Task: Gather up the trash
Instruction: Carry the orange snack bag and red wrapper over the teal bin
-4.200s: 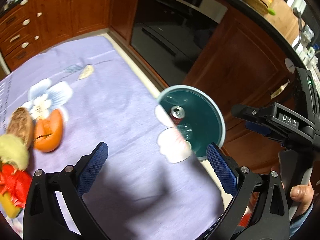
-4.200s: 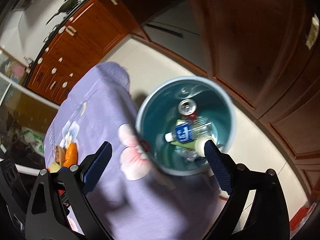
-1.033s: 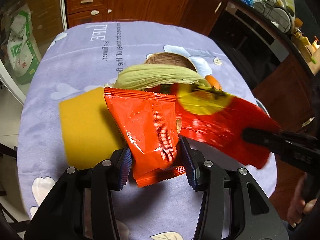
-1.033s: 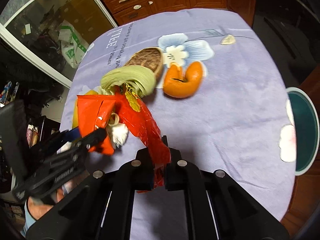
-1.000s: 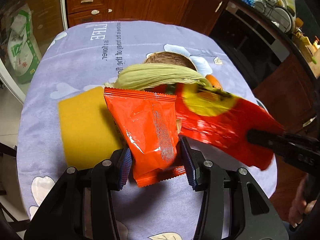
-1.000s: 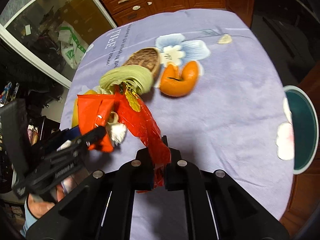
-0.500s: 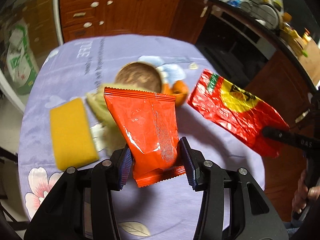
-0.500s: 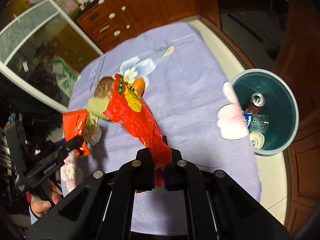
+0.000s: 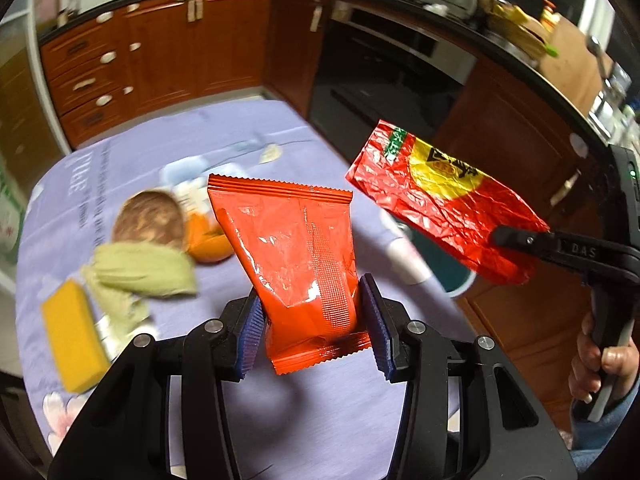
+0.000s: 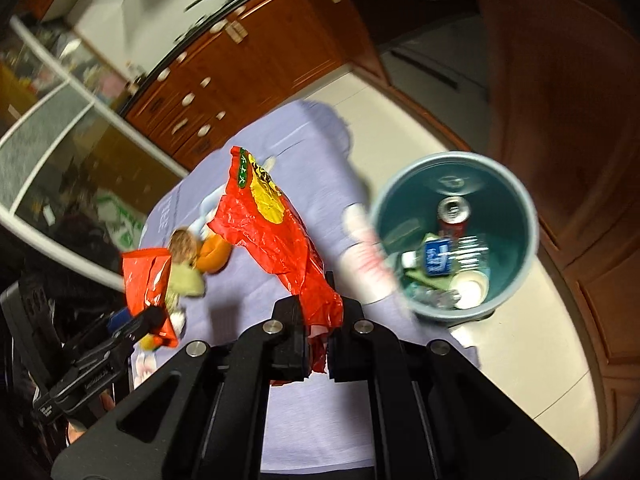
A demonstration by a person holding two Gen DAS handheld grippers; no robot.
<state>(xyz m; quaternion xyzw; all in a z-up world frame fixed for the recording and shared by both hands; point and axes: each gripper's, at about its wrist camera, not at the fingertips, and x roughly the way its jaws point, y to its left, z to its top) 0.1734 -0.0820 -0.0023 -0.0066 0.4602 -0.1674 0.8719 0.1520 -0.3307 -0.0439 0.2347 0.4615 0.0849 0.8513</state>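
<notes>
Both bags have come up off the table since a second ago and swung toward the bin [image 10: 454, 240]; the left gripper [image 9: 312, 320] squeezes the orange bag [image 9: 292, 256] at mid-frame; the right gripper [image 10: 318, 344] is pinched tight on the red bag [image 10: 276, 236]; the bin sits at right in the right view, already holding cans and a bottle; carrying is the step; next, hold each bag over the bin and let go.

Right gripper [image 10: 318, 344] clamped on a crumpled red bag [image 10: 280, 236], held above the purple cloth [image 10: 320, 420]. Teal bin [image 10: 520, 272] at right, holding a can [image 10: 453, 214] and bottles. At left, left gripper [image 10: 136, 326] gripping an orange packet [image 10: 142, 280].
</notes>
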